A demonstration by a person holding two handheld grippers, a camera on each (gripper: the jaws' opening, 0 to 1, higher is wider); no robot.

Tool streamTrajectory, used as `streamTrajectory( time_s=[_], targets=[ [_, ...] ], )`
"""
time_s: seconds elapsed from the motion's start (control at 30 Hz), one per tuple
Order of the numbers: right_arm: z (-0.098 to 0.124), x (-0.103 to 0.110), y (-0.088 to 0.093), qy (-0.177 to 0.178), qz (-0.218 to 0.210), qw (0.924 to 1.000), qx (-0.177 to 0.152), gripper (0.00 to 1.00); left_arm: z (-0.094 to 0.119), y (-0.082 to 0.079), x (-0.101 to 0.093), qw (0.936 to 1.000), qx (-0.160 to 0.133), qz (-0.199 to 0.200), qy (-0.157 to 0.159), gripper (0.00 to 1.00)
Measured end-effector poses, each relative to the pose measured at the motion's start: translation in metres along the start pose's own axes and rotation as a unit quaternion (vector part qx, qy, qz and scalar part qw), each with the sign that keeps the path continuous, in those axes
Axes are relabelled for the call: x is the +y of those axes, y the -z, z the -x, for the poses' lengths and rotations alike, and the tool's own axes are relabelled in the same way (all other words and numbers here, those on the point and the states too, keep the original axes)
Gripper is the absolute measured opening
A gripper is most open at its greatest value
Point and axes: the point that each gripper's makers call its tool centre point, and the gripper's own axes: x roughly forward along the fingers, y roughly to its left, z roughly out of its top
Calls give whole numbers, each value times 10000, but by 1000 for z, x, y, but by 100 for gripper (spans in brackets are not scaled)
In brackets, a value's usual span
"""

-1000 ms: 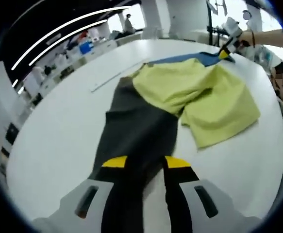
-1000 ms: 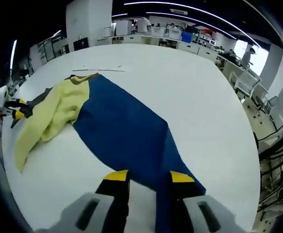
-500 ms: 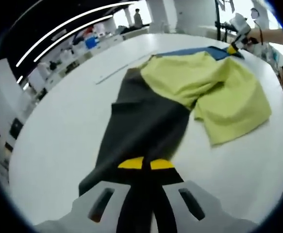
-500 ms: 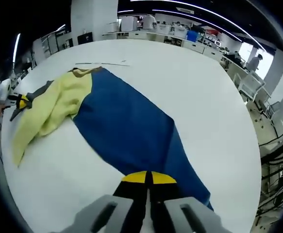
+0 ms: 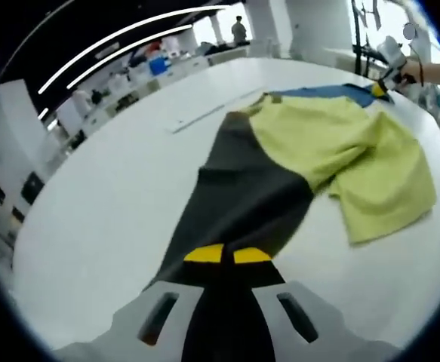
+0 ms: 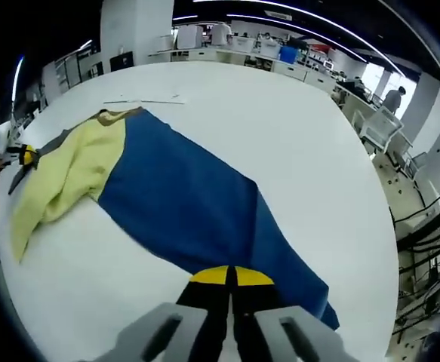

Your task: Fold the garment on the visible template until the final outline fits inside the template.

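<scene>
One garment, two grippers: the left gripper (image 5: 227,255) is clamped on the dark grey sleeve (image 5: 238,200) at 6 o'clock, the right gripper (image 6: 231,276) pinches the blue sleeve (image 6: 197,207), evidently to lift both ends for folding. The yellow body (image 5: 340,154) lies on the white table (image 5: 106,196).

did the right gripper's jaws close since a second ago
Yes. The right gripper stood open astride the blue sleeve edge; now its yellow tips meet, clamped on that edge.
</scene>
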Motion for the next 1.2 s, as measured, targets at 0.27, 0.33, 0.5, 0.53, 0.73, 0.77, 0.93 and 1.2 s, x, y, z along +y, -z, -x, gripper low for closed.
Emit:
streamTrajectory(
  time_s=[0.27, 0.33, 0.5, 0.53, 0.73, 0.77, 0.93, 1.2],
  targets=[
    [-4, -10, -4, 121, -103, 9999, 40, 0, -4, 5, 22, 9997, 80, 180, -143, 0],
    [-5, -11, -5, 127, -99, 9999, 52, 0, -4, 5, 23, 9996, 90, 231, -151, 0],
    [-5, -14, -4, 151, -141, 9997, 102, 0, -2, 10, 25, 9995, 171, 173, -200, 0],
    [-5, -14, -4, 151, -150, 9997, 108, 0, -1, 11, 26, 9994, 192, 197, -229, 0],
    [-5, -16, -4, 171, -160, 9996, 149, 0, 2, 13, 34, 9989, 183, 223, -363, 0],
    [-5, -16, -4, 173, -151, 9996, 155, 0, 3, 13, 35, 9989, 196, 216, -377, 0],
    [-5, -17, -3, 187, -179, 9995, 178, 0, 3, 15, 36, 9987, 205, 264, -378, 0],
    [-3, -14, -5, 118, -272, 9995, 116, 0, 5, 16, 33, 9981, 323, 370, -366, 1]
  ],
)
